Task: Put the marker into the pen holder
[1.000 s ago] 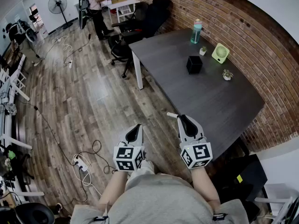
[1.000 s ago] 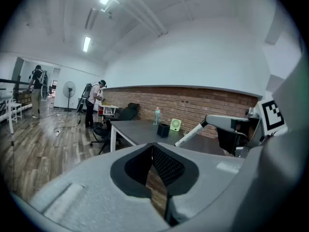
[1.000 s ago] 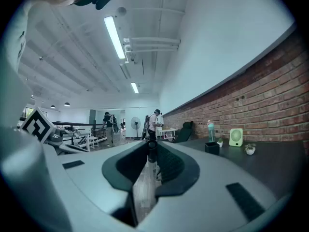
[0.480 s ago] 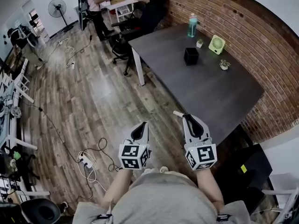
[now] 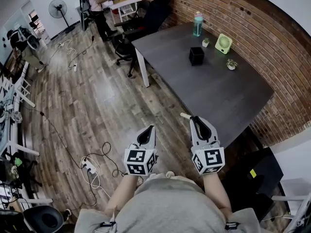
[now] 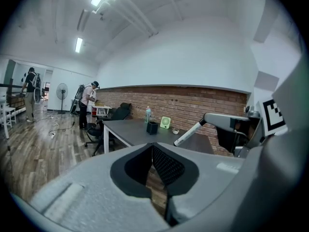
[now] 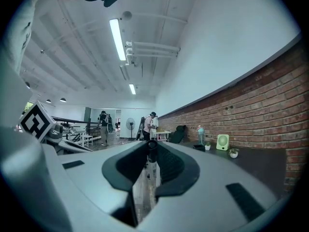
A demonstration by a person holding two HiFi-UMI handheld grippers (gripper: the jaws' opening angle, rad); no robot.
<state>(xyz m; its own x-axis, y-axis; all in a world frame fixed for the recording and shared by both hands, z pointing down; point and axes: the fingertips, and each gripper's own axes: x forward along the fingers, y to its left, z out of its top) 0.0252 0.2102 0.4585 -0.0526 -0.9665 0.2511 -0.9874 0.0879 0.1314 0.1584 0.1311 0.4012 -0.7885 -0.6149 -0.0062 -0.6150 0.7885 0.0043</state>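
Right tongs (image 7: 151,148) clamp the marker (image 7: 150,174); head view shows only its tip.

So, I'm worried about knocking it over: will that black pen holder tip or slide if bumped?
The pen holder looks squat and boxy, so it probably won't tip easily. It stands free on the smooth table, so a sideways nudge may slide it. The slim marker looks too light to shift it.
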